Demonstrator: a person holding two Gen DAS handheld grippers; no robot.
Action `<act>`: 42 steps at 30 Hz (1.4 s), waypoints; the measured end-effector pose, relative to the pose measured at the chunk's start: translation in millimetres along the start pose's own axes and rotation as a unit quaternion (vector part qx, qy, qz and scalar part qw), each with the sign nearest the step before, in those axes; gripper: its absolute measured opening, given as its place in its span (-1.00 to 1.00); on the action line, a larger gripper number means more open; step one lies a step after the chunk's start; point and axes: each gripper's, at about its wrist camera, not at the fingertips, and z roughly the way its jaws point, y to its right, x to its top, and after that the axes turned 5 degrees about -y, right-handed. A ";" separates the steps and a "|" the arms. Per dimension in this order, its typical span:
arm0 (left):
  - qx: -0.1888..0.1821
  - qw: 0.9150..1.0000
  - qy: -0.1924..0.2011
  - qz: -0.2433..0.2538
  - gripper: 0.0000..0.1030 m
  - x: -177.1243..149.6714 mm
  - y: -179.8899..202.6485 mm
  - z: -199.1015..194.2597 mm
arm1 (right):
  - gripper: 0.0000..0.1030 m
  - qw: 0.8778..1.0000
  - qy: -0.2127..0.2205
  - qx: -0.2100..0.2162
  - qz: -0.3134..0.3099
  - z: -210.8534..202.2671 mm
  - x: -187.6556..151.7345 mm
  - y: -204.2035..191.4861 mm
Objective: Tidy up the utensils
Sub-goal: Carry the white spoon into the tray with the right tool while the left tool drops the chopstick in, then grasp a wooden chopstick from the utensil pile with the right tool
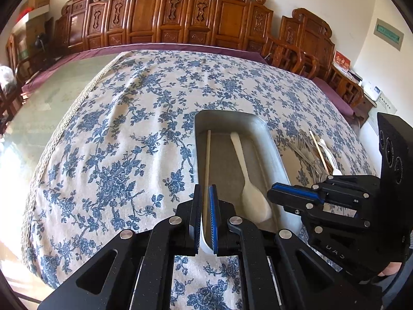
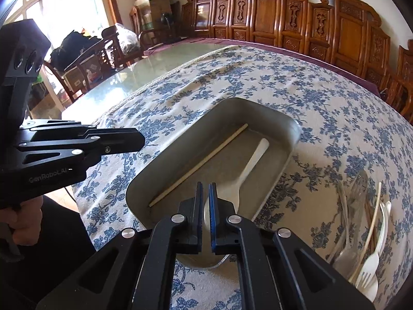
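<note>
Two views share one scene. From the left wrist, the left hand-held gripper (image 1: pixel 205 201) has its jaws together at the near rim of the metal tray (image 1: pixel 268 139), in which a chopstick (image 1: pixel 207 160) and a white spoon (image 1: pixel 249 178) lie; broad bare floral cloth (image 1: pixel 108 129) spreads to its left, and the right hand-held gripper (image 1: pixel 277 196) hangs over the tray's right rim. From the right wrist, that gripper's jaws stand barely apart over the spoon's bowl, nothing clamped; only here does the loose pile of forks (image 2: pixel 358 232) on the counter (image 2: pixel 111 77) to its right show fully.
</note>
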 end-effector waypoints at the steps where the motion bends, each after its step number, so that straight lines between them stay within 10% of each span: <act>1: -0.001 1.000 0.001 0.003 -0.92 -0.6 2.8 -1.7 | -0.79 1.000 0.009 -0.006 0.001 -6.5 -2.2 0.2; 13: -0.025 0.999 0.017 0.035 -0.88 -5.0 42.3 -15.4 | -0.77 0.994 0.058 -0.060 0.066 -78.7 -39.3 41.6; 22: -0.030 0.997 0.016 0.063 -0.29 -8.2 76.7 -9.9 | -0.64 0.983 0.052 -0.134 0.112 -104.9 -78.7 99.2; 42: -0.028 0.995 0.012 0.096 0.03 -17.5 112.5 2.5 | -0.60 0.973 -0.003 -0.151 0.175 -27.9 -75.8 165.2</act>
